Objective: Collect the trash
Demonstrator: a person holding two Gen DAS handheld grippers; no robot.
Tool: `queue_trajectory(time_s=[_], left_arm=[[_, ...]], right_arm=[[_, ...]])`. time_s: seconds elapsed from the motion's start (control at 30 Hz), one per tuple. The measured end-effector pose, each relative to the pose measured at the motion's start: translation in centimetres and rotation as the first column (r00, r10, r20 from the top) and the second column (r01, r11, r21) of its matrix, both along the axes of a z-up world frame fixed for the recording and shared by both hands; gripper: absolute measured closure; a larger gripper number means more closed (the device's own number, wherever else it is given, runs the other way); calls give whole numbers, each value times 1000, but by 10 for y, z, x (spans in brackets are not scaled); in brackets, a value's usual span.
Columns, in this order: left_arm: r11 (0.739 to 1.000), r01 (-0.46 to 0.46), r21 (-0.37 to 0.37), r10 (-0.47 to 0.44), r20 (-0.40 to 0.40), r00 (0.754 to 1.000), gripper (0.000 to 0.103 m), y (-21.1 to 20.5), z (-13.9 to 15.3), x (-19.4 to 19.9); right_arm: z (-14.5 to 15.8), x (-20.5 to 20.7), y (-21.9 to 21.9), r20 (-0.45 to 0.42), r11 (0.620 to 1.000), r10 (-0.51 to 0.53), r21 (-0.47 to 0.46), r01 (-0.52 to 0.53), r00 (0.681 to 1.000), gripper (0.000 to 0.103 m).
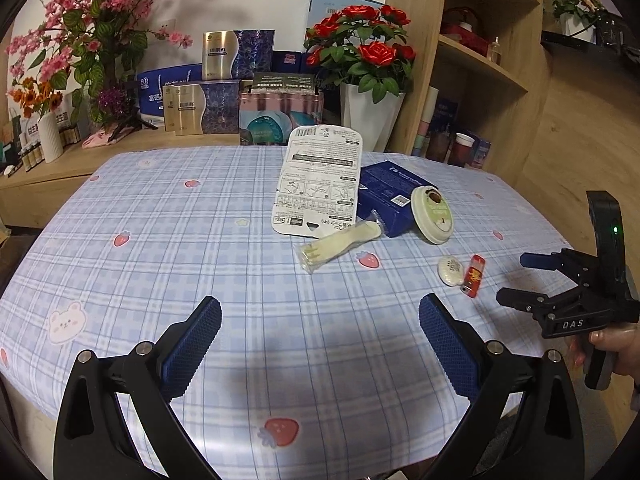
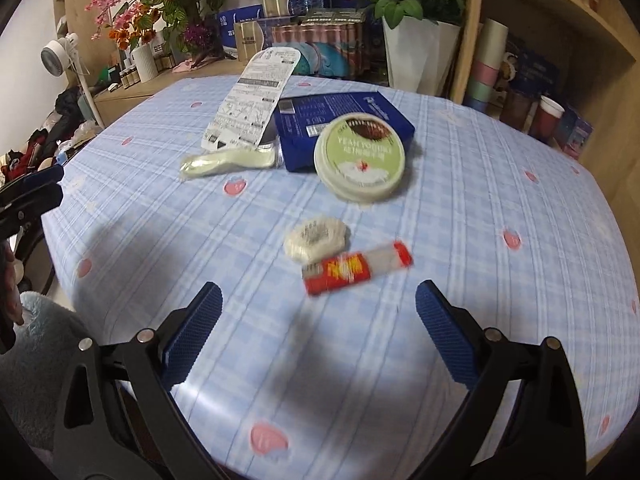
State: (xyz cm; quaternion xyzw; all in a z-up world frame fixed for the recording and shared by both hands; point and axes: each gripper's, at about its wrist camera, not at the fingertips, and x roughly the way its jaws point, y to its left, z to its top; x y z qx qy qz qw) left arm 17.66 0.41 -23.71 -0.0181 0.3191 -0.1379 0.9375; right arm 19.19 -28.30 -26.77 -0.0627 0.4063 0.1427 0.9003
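Since both grippers, left gripper point(image 1: 320, 336) and right gripper point(image 2: 318, 320), have jaws apart and empty, take the red wrapper point(image 2: 356, 267) just beside the white sachet point(image 2: 316, 238) first, straddling its narrow width, low to the tablecloth point(image 2: 480, 240).

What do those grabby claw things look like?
Each gripper is made of black plastic arms with silver screws. The left gripper and right gripper have fingers with bumpy dark blue pads. Seen from the side, the right one carries white letters "DAS" and a small green light.
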Motion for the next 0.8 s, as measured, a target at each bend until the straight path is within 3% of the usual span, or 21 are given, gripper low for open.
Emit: queue_trajectory(time_s=[0.1,0.23,0.33,0.67,0.8], left_arm=[[1000,8,10,-8,2,1000,6,-2,-1,11],[999,23,23,-23,0,1000,6,-5,-4,21],[999,29,34,-29,-3,1000,6,-7,-6,28],[999,33,8,-33,-30,999,6,-10,-19,35],[999,41,8,-40,-38,998,6,-13,-21,36]], right_arm=[[-2,20,6,-2,1000,-3,5,3,1000,25],[-12,46,8,-74,995,-45,82,51,996,42],[-19,54,14,-119,991,-50,118,64,992,48],[-36,71,20,-200,991,-102,70,118,975,51],[-37,74,29,-171,993,-100,50,110,980,51]])
